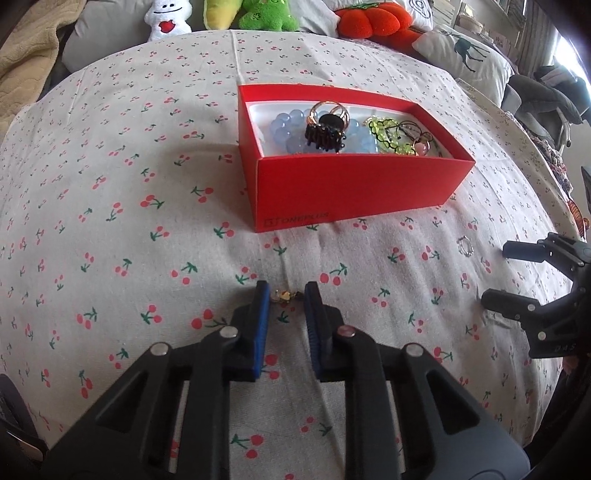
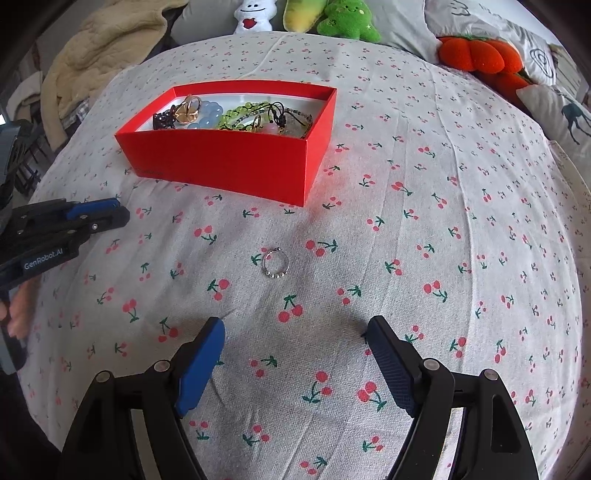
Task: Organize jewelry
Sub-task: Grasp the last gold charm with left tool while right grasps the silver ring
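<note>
My left claw point(image 1: 284, 293) points down at the cherry-print cloth point(image 1: 110, 184), its blue pads point(image 1: 260, 325) drawn close together with a tiny gold trinket point(image 1: 283, 295) lying between the tips. I cannot tell whether the pads are pressing on it; a sliver of cloth shows on each side, so I log the claw as narrowed around the piece, not clamped. The trinket is too small to identify further. My right claw point(image 2: 295, 332) hangs over bare cloth with its fingers standing wide apart and nothing between them. Just ahead of it a thin silver ring point(image 2: 275, 263) with small beads lies flat on the cloth, apart from both claws, between the right claw and the red box point(image 2: 229, 166). The box sits open on the cloth beyond both claws. Inside it: a pale blue bead bracelet point(image 1: 288, 123), a black hair clip point(image 1: 325, 134) on top of that, gold rings point(image 1: 327, 110), green beads point(image 1: 384, 131), dark cords. Plush toys point(image 2: 349, 18) line the far edge.
</note>
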Available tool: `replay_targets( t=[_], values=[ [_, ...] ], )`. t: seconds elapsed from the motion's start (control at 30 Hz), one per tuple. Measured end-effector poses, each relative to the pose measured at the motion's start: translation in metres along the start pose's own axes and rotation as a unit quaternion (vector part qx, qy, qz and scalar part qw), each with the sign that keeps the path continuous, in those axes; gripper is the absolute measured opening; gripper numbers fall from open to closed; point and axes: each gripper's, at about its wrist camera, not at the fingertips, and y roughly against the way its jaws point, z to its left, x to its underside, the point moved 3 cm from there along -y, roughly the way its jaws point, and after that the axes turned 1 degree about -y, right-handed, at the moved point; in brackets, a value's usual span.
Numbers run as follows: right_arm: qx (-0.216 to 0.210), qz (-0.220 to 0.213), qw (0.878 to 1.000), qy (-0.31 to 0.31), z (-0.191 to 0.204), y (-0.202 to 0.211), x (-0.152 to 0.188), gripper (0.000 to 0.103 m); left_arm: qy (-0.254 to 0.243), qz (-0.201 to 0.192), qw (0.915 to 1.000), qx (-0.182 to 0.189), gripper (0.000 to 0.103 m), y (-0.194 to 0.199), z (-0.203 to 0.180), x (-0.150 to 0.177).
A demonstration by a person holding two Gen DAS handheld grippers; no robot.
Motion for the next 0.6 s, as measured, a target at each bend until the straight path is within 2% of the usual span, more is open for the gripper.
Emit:
replay_targets(
  t=[0.07,0.53,0.6],
  values=[
    [0.0,0.001,1.0,-0.005,-0.003,-0.001,-0.001,0.081,-0.005,-0.001,1.0,-0.006,0.011,0.0,-0.001,0.0],
    [0.003,-0.006,1.0,-0.009,0.001,-0.011,-0.015,0.08,-0.009,-0.001,0.9999,-0.007,0.011,0.014,-0.001,0.004],
    [0.004,-0.007,1.0,-0.006,0.006,-0.014,-0.02,0.074,-0.007,-0.001,1.0,-0.005,0.011,0.015,-0.001,0.006]
  ],
)
